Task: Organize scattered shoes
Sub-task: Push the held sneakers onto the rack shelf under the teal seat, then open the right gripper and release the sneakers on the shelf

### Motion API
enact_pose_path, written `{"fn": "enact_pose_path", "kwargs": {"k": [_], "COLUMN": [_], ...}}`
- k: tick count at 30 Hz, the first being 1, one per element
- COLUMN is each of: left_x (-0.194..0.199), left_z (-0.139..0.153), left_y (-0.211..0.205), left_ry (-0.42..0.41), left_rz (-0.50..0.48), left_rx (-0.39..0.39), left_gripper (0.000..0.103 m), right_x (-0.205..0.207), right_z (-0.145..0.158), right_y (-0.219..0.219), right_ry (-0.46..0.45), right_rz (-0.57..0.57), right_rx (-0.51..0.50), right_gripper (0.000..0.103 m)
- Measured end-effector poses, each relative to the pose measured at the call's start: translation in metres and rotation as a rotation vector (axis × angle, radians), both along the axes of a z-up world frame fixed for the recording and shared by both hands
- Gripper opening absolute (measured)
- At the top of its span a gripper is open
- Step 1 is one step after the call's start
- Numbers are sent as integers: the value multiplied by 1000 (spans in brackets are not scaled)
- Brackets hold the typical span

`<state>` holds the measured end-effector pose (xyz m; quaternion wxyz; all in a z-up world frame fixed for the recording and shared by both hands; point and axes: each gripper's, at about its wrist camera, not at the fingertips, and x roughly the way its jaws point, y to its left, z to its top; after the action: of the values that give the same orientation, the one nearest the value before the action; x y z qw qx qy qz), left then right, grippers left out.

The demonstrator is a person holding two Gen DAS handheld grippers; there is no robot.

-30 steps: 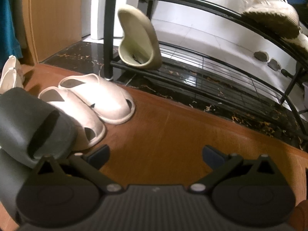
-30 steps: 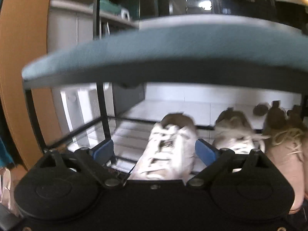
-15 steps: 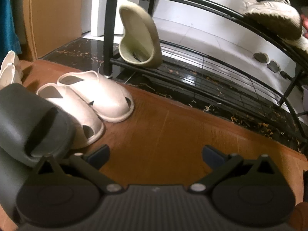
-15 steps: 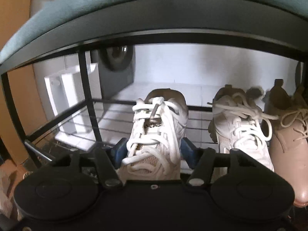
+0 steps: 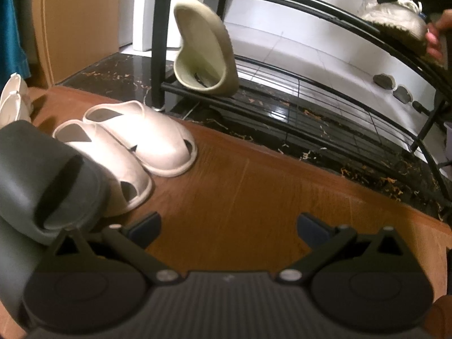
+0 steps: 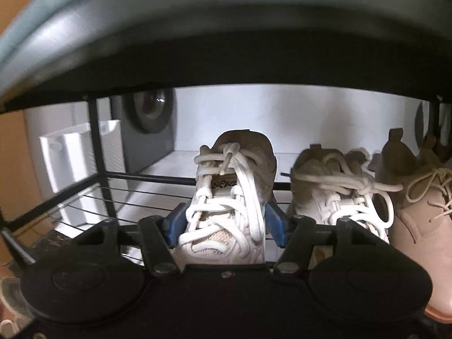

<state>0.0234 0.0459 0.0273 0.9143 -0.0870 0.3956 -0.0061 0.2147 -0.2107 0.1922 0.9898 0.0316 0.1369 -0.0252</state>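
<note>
On the black wire shoe rack (image 6: 135, 195), the step in hand looks like straightening the white lace-up sneaker (image 6: 228, 212) beside its mate (image 6: 339, 197) at 3 o'clock. The right gripper (image 6: 224, 226) is clamped half-wide on its forefoot; next probably a nudge, then release. The left gripper (image 5: 228, 226) hangs apart, empty.

i see a white laced sneaker (image 6: 226, 214) between blue pads (image 6: 272, 223), a tan boot (image 6: 418, 214), pale pink slippers (image 5: 147, 141), an olive slide (image 5: 203, 48), black rack (image 5: 310, 8), brown wood-grain floor (image 5: 254, 192).
</note>
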Motion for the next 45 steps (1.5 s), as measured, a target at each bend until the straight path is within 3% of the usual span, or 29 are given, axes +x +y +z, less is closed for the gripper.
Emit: {"fn": "enact_pose_path", "kwargs": {"k": [7, 9, 11, 16, 32, 45], "left_x": [1, 1, 0, -1, -16, -39], "left_z": [-1, -1, 0, 2, 13, 33], "left_y": [-1, -2, -2, -2, -8, -34], "left_ry": [5, 2, -1, -8, -45, -110], "left_rz": [-6, -6, -4, 1, 17, -51], "left_rx": [3, 6, 8, 26, 115, 222], "left_gripper": [103, 103, 103, 103, 103, 102], "right_x": [2, 0, -2, -14, -92, -177], "right_z": [-6, -3, 0, 7, 43, 20], "right_y": [-8, -8, -7, -7, -19, -25], "right_ry": [23, 23, 18, 0, 28, 133], "right_rz": [-3, 2, 6, 10, 9, 32], "right_rx": [-2, -4, -4, 19, 23, 34], "right_gripper": [63, 70, 94, 103, 103, 103]}}
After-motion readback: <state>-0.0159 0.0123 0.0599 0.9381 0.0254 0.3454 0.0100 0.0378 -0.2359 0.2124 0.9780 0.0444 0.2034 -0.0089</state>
